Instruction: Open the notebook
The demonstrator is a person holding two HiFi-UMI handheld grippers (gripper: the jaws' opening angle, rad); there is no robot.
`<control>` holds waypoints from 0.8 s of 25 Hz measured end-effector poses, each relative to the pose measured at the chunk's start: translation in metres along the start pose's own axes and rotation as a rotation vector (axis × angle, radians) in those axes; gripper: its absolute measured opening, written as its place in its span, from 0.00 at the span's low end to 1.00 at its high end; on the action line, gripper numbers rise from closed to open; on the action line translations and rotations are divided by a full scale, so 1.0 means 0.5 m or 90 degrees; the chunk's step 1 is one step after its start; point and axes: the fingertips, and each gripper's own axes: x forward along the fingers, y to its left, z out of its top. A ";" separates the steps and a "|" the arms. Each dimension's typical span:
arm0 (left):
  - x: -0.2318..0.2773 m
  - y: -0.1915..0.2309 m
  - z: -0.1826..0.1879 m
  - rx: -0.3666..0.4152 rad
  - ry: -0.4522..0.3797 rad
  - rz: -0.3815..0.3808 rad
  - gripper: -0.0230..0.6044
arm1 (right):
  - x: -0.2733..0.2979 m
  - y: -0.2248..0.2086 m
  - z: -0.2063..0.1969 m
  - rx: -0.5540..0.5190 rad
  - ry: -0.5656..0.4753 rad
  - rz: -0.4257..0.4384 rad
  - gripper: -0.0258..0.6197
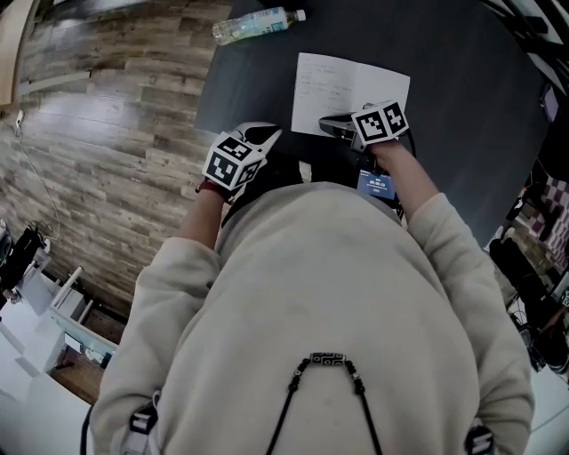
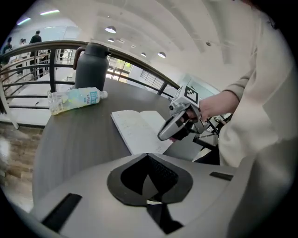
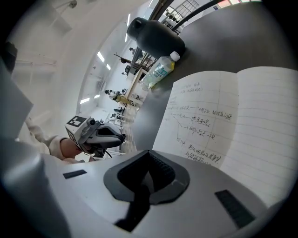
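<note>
My left forearm comes out of a cream sleeve (image 1: 191, 258) and holds the left tongs (image 1: 265, 135) close to my chest, by the near-left corner of the desk (image 1: 462, 115). The wooden floor (image 1: 116, 115) lies off at 9 o'clock. These tongs point toward 1 o'clock and tilt downward. Their jaws are pressed together with nothing between them. The cube (image 1: 233, 162) on them carries black-and-white square markers.

At 11 o'clock from the notebook (image 1: 347, 89) a clear plastic bottle (image 1: 258, 25) lies on its side. Its label bears blue print too small to read. Behind it, in the left gripper view, a dark grey flask (image 2: 91, 65) stands upright near the desk's far edge.

The notebook lies open and flat on the dark desk, straight ahead of me at 12 o'clock. Its left page carries handwritten lines joined by arrows, which I cannot read; the right page is ruled.

My right hand (image 1: 391, 153) reaches forward and holds the right tongs (image 1: 331, 125) at the notebook's 6 o'clock, over its near edge. They point toward 10 o'clock and angle down. Their jaws are closed on each other, gripping nothing. I cannot tell whether the tip touches the paper. A blue badge (image 1: 375, 185) hangs just below that wrist.
</note>
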 end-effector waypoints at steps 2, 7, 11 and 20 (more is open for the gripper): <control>-0.004 -0.019 0.029 -0.002 -0.021 -0.016 0.04 | -0.018 0.006 0.004 -0.020 -0.010 -0.019 0.07; 0.001 -0.070 0.137 0.014 -0.075 -0.068 0.04 | -0.121 0.017 0.044 -0.048 -0.105 -0.054 0.07; 0.001 -0.126 0.243 0.042 -0.107 -0.104 0.04 | -0.246 0.034 0.061 -0.042 -0.219 -0.072 0.07; -0.052 -0.382 0.589 0.242 -0.264 -0.247 0.04 | -0.664 0.230 0.094 -0.193 -0.567 -0.173 0.06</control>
